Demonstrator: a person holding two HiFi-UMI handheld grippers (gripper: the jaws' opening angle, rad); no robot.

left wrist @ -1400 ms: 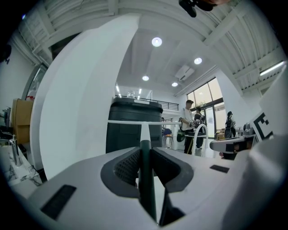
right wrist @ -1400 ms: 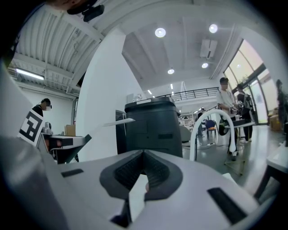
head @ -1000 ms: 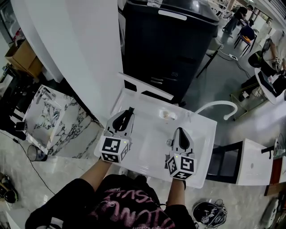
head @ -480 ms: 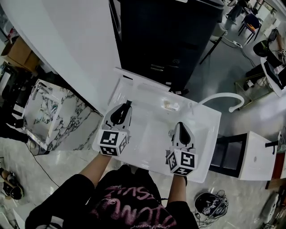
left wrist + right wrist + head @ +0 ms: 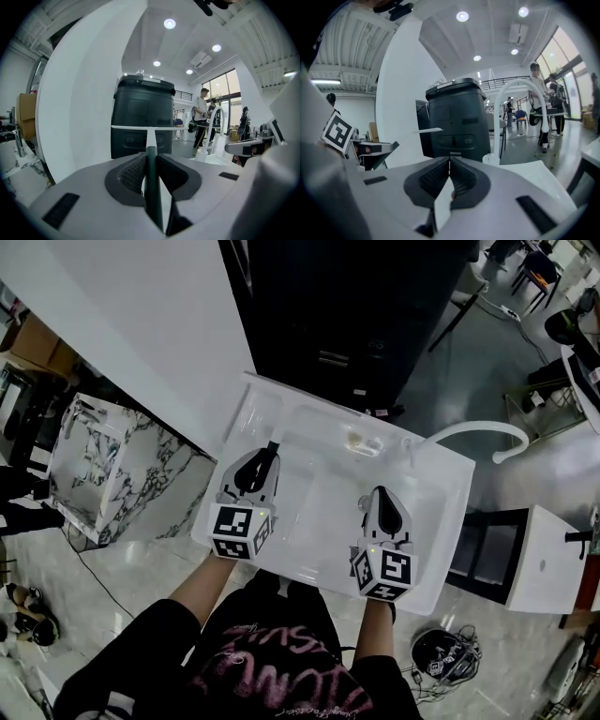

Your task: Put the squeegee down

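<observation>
The black cabinet (image 5: pixel 356 315) fills the top of the head view, and below it the white sink surface (image 5: pixel 439 521) with its arched white tap (image 5: pixel 480 435) sits a little lower in the picture than a second ago. That shift looks like the head camera tipping, not the hands moving. Against the basin both grippers have kept almost the same places, side by side over its near half.

The left gripper (image 5: pixel 266 456) stays clenched on the squeegee (image 5: pixel 151 183). Its jaws are pressed on the dark handle, with the white neck and crossbar blade reaching out ahead, roughly level and pointing toward the cabinet. The right gripper (image 5: pixel 378 497) hangs over the basin with its jaws closed together and nothing between them.

A small pale thing (image 5: pixel 361 440) lies near the far rim, too small to name.

So nothing that matters has changed: the squeegee is in the air, in the left jaws, not yet laid down. My guess is that the lowering has barely begun, and the basin floor ahead looks the likely place to set it
</observation>
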